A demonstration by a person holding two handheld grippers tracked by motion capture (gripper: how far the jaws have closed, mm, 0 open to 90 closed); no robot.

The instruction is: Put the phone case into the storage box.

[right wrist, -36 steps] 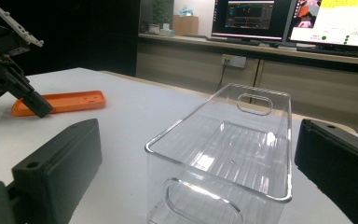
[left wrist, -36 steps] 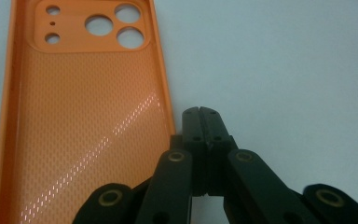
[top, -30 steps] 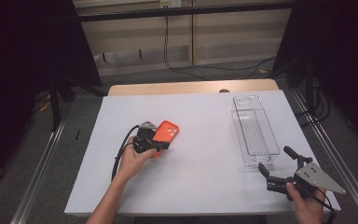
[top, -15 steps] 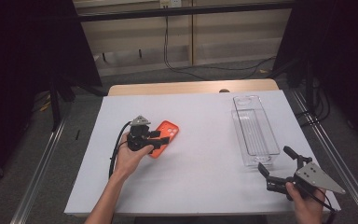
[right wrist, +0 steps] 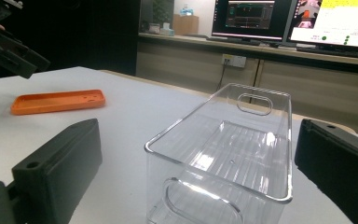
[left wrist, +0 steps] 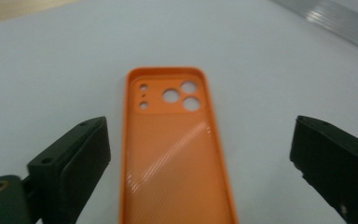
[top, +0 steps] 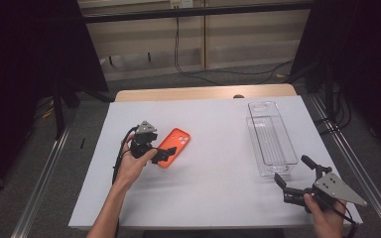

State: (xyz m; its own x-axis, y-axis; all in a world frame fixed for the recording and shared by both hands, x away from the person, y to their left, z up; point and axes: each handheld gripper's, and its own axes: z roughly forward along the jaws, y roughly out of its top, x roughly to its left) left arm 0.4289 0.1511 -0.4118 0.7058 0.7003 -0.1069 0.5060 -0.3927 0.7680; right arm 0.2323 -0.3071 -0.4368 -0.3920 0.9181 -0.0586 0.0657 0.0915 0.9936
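- Left tongs (top: 164, 154) just opened wide, astride orange case (top: 174, 147), not pressing; case flat on bench (top: 213, 198).
- Right tongs (top: 291, 174) apart, facing clear bin (top: 270, 144), probably to steady it.

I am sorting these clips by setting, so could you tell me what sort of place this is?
Probably a lab or recording workspace: a white table framed by metal rails, lit computer monitors on a counter behind, and cables trailing along the wall.

Cut off at the near edge
The orange phone case (left wrist: 175, 154) runs past the frame's bottom between the left gripper (left wrist: 205, 154)'s spread jaws.
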